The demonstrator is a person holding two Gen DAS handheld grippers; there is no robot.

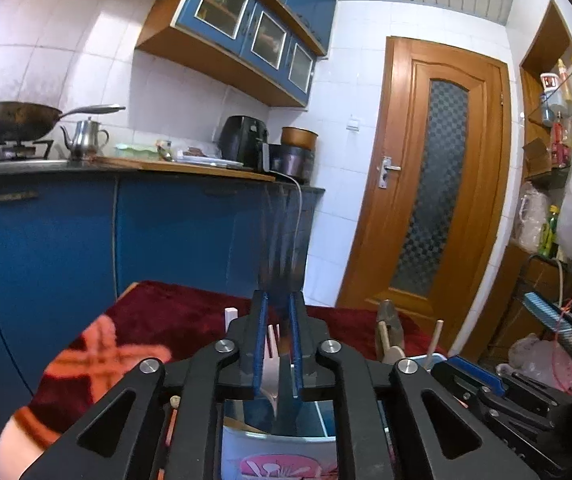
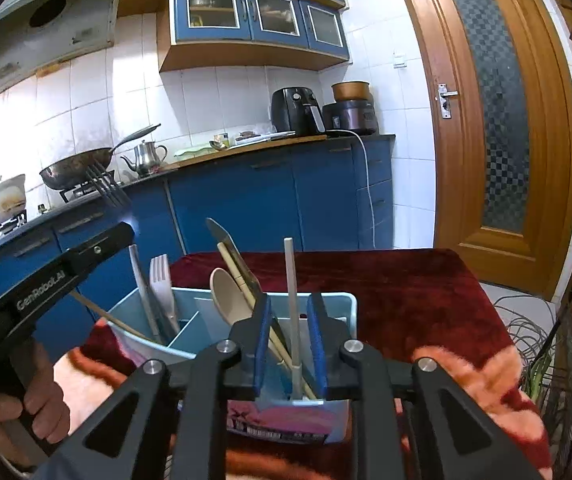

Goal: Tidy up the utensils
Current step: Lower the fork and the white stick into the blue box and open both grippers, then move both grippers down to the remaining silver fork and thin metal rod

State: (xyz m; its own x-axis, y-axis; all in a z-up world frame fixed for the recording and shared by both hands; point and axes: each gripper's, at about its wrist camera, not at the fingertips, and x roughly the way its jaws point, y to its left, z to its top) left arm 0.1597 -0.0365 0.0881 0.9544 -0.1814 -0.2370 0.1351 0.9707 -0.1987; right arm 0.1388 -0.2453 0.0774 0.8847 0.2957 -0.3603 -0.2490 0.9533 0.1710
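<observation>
Both cameras ride on hand-held grippers, looking forward along the fingers and slightly downward, very close above a light blue utensil caddy [image 2: 190, 312] on a red blanket-covered table [image 2: 426, 292]. Each faces the blue kitchen counter [image 1: 126, 216] and wooden door [image 1: 438, 176], which both views share.

The utensil caddy [image 2: 190, 308] stands on the blanket-covered table [image 2: 426, 292]. In its compartments stand forks [image 2: 162, 280] at left, perhaps with a knife, a spoon [image 2: 228, 300] and chopsticks [image 2: 242, 284] further right.

place: home kitchen | signs: wok [image 2: 76, 168] on gas stove, blue cabinets [image 2: 258, 10], air fryer [image 2: 296, 109], tiled walls
</observation>
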